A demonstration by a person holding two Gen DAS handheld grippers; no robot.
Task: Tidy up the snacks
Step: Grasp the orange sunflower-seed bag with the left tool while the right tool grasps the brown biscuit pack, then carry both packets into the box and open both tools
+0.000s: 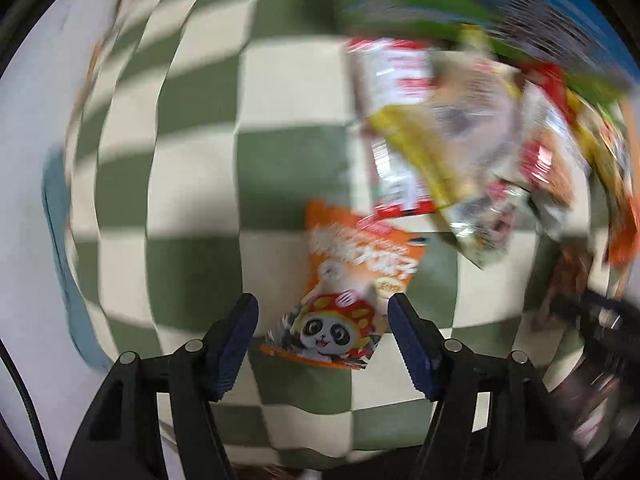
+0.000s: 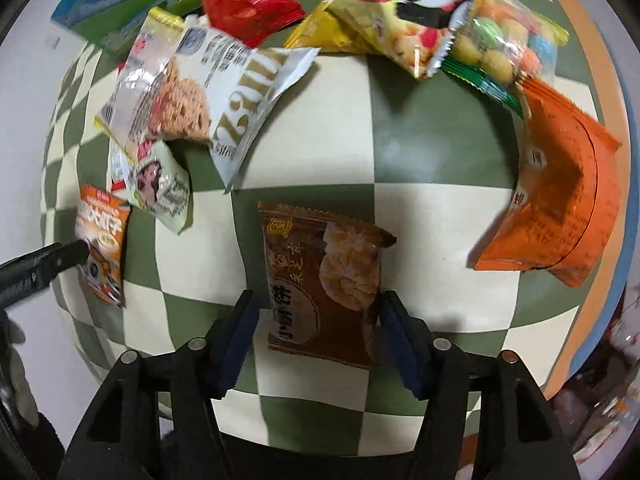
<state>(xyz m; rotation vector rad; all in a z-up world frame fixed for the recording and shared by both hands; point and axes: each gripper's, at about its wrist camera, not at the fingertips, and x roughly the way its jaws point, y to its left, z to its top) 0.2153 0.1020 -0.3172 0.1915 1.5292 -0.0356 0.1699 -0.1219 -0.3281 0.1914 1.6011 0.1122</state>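
Observation:
My left gripper (image 1: 323, 312) is open, its fingers on either side of the lower end of an orange panda snack packet (image 1: 352, 280) lying on the green-and-cream checkered cloth (image 1: 192, 184). The same packet (image 2: 102, 240) shows in the right wrist view, with the left gripper's dark finger beside it. My right gripper (image 2: 318, 312) is open around the lower half of a brown pastry packet (image 2: 324, 276) lying flat on the cloth (image 2: 440, 160). Neither packet is lifted.
A blurred heap of packets (image 1: 460, 132) lies right of the orange one. Around the brown packet lie a white cereal-bar packet (image 2: 224, 92), a red packet (image 2: 244, 4), a yellow panda packet (image 2: 400, 12), a bag of coloured balls (image 2: 508, 48) and an orange packet (image 2: 560, 200).

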